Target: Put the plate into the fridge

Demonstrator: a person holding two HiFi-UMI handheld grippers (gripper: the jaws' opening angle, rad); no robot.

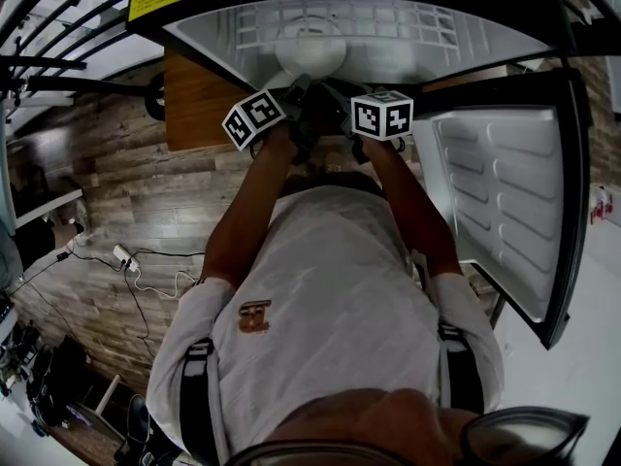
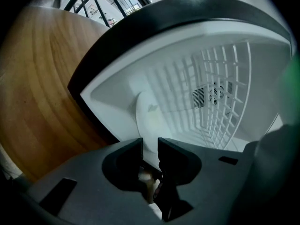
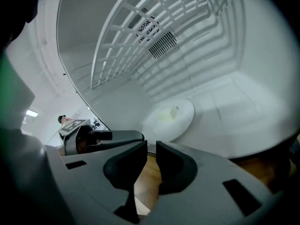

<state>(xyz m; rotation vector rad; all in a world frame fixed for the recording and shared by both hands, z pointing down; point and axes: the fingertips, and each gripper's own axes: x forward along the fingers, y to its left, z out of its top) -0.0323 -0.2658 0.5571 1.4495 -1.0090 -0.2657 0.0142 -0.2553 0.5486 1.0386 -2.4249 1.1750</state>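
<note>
White fridge cavity (image 1: 388, 27): open and lit, with a wire shelf (image 2: 220, 102) in the upper part and a bare floor below it.
Fridge door (image 1: 514, 202): swung wide to our right, its inner liner facing us.
Wood panel (image 1: 199, 100): stands against the fridge's left side; we only note it, it plays no part.
Plate (image 1: 310, 51): white, lying flat on the fridge floor under the wire shelf, near the front edge. Both gripper views show it inside the cavity (image 2: 149, 118) (image 3: 169, 120), with a small pale scrap on it that we can't identify.
Left gripper (image 2: 150, 146): jaws nearly together with only a thin slit between them. The plate's near rim shows just past the tips. The right gripper view puts this gripper (image 3: 138, 136) just beside the rim, and we see nothing clamped.
Right gripper (image 3: 151, 149): jaws also nearly together and empty; only wooden floor shows through the slit. It sits at the fridge mouth, near the plate but apart from it.
Done, in our judgement: the plate is in the fridge and resting on its own.
Left to do, in our judgement: pull both grippers clear of the opening. The door is open, but closing it isn't in the task line.
Risk: the left tips are close to the rim, so a careless pull-back could drag the plate forward.
</note>
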